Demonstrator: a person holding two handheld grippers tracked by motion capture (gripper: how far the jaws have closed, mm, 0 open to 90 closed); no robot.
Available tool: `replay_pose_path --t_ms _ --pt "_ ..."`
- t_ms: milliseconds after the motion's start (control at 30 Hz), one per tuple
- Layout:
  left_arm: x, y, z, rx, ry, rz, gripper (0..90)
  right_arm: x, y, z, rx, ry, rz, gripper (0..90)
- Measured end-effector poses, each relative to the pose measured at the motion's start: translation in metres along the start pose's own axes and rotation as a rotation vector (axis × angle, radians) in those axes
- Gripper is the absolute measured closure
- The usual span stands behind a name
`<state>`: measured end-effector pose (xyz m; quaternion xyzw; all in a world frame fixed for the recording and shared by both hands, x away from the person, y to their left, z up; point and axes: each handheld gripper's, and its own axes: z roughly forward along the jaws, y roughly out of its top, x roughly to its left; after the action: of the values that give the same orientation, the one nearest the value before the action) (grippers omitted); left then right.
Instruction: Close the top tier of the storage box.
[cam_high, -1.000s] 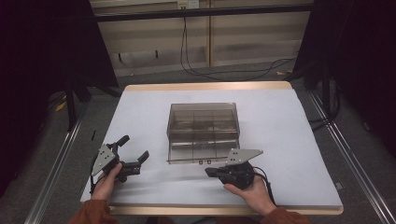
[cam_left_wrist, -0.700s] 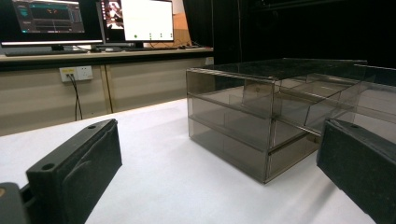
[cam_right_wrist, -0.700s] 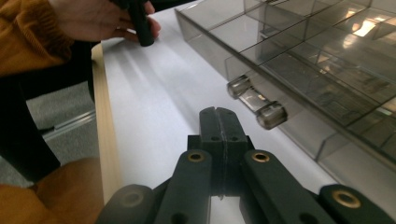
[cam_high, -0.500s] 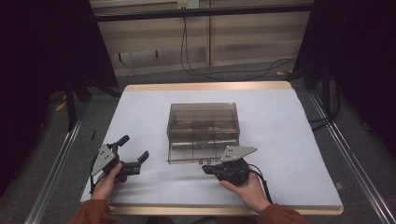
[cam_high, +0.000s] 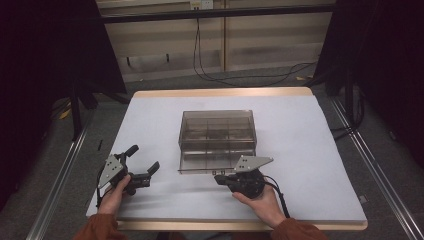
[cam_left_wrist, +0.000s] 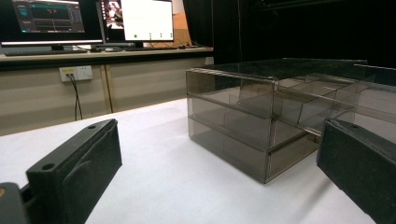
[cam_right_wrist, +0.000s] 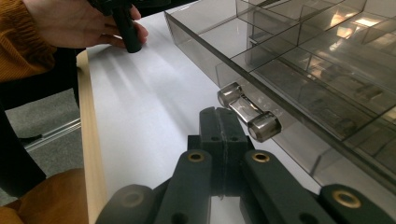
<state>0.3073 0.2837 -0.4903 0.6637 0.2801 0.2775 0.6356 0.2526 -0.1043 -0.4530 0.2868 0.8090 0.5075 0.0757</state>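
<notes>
A smoky transparent plastic drawer box (cam_high: 217, 140) is seen at frame centre; rigid, light, slippery, best taken by its clear bar handle (cam_right_wrist: 249, 114). Right gripper (cam_right_wrist: 219, 122) closed, empty; left gripper (cam_high: 145, 162) wide, empty

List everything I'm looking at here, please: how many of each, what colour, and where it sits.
Drawer box: one, smoky clear plastic with dividers, middle of the table; lower drawer pulled out a little.
Drawer handle: one, clear bar on two round posts, front of the pulled-out drawer, just ahead of the right gripper's tips.
Table: one, white top with a wooden rim.
Monitors: two, dark frames with lit screens, on a bench beyond the table.
Wall socket: one, white, on the bench front.
Cables: several, black, on the floor beyond the table.
Left gripper: one, black, jaws open, near left of the table.
Right gripper: one, black, jaws shut, near the drawer front.
Sleeves: two, orange.
</notes>
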Motion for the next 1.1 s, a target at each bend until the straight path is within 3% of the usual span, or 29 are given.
replay_pose_path --t_ms 767,1100 --pt "0.0001 0.0001 -0.0001 0.006 0.000 0.003 0.0 0.0006 -0.0004 0.0036 -0.013 -0.002 0.000 90.0" --pt "0.0001 0.0001 -0.0001 0.005 0.000 0.003 0.0 0.0012 -0.0010 0.0063 -0.011 -0.024 -0.003 90.0"
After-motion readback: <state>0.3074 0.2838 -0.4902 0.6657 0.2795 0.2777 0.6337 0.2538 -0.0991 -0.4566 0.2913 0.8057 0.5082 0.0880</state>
